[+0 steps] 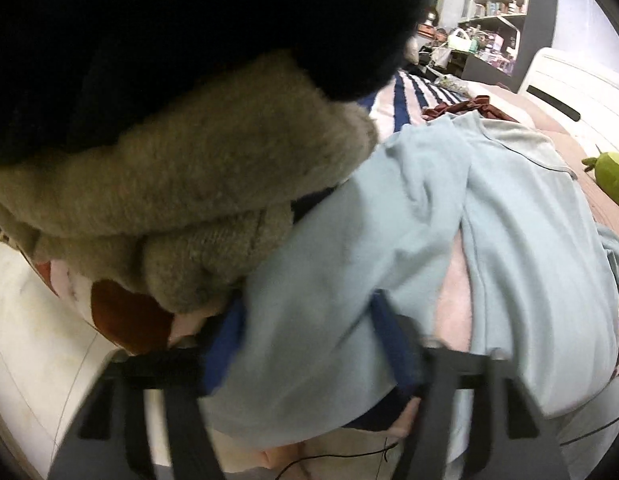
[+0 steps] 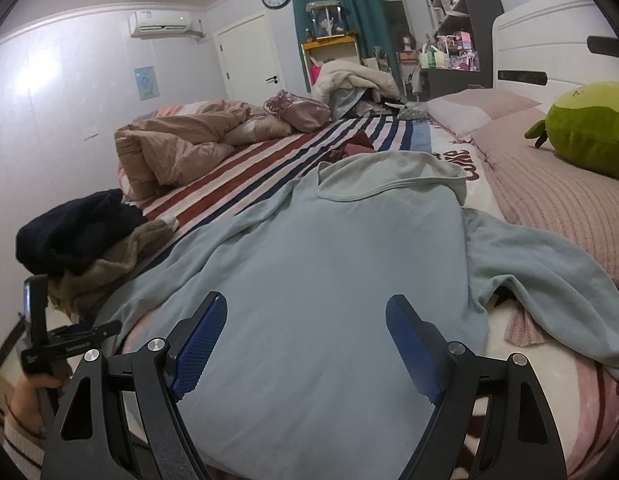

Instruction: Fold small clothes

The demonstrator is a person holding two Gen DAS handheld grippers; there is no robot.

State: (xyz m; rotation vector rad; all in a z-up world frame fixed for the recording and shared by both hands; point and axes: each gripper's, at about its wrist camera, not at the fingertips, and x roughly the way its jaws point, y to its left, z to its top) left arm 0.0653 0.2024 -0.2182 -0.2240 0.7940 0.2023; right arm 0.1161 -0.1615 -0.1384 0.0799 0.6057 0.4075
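Blue ribbed pads of our right gripper (image 2: pixel 305 344) are sitting nearest the lens, jaws spread wide, gripping nothing, hovering just above the pale blue long-sleeved fleece top (image 2: pixel 309 264). That top is lying spread on the striped bedsheet (image 2: pixel 261 168), collar pointing away from us, one sleeve trailing toward the pink ribbed blanket (image 2: pixel 549 200).

Our left gripper (image 1: pixel 309 344) is working at the top's near edge; blue fabric is bunching between and over its pads. We can't tell whether it's clamped, the view is motion-blurred.

A dark navy knit garment (image 2: pixel 73 228) is sitting on an olive-brown fuzzy knit (image 2: pixel 117 256), touching the top's edge beside the left gripper. A green plush toy (image 2: pixel 585 128) is resting well apart from the top, on the pink blanket.
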